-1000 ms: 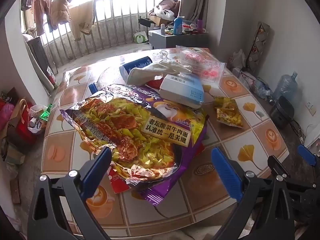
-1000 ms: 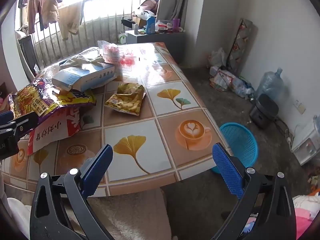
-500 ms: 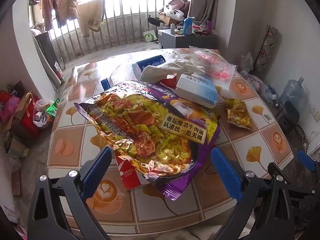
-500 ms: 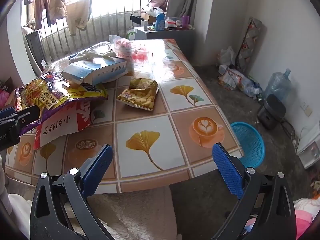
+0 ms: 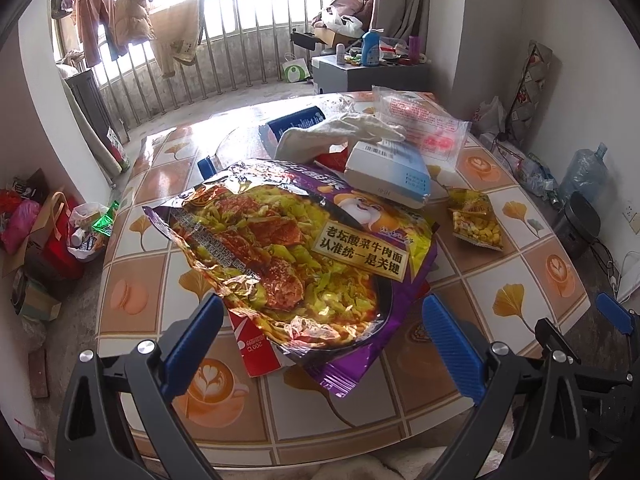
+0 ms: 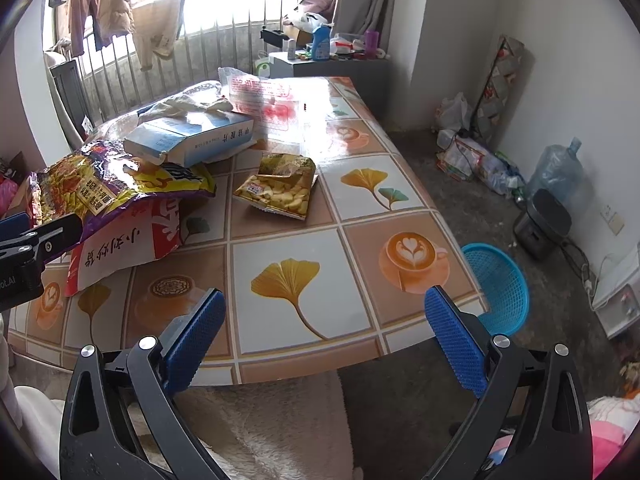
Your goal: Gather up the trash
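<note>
**Both grippers held wide above littered bench; trash not yet gripped**

The left gripper hovers over the near edge of the bench, its blue-padded fingers spread wide with nothing between them. Directly ahead lies a large purple noodle packet, crumpled and face up, its near corner reaching in between the fingers but not touching either one. The packet overlaps a red-and-white bag beneath it.

At the packet's far edge a light blue box rests partly on it, and a white glove is draped over the box's far end. A clear plastic bag with red print lies behind the box. A small yellow snack packet lies flat on the bench, apart, to the right of the purple packet.

The right gripper is held above the bench's near right corner, its fingers likewise wide and holding nothing. A blue basket stands on the floor just beside that corner of the bench. The tip of the left gripper shows at the left edge of the right wrist view.
</note>
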The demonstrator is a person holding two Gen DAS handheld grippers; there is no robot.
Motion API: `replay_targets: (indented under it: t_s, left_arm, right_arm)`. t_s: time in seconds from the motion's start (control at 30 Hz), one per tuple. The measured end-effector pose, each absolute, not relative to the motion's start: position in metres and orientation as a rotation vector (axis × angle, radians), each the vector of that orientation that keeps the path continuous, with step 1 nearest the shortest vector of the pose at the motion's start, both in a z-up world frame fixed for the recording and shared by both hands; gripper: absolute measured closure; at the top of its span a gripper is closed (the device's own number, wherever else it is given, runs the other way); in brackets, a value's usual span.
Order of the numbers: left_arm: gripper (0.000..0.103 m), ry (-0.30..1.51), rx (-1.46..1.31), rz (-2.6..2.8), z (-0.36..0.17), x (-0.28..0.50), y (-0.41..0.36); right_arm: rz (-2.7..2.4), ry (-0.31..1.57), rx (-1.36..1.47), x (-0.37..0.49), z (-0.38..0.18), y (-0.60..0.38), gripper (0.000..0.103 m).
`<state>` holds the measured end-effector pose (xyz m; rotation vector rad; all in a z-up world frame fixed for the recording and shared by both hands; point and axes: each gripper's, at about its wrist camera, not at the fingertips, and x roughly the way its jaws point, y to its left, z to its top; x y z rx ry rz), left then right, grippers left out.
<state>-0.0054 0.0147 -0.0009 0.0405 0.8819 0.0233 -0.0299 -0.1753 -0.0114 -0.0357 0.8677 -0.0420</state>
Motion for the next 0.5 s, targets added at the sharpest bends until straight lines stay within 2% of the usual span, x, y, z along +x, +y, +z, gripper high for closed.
replay_targets:
  t_s: [0.5]
  left_arm:
    - [0.005,0.901,0.056,0.016,-0.0068,-0.0027,0.0087]
  right_arm:
    - [-0.046,0.868,-0.037,-0.0295,-0.011,-0.1781,0.008]
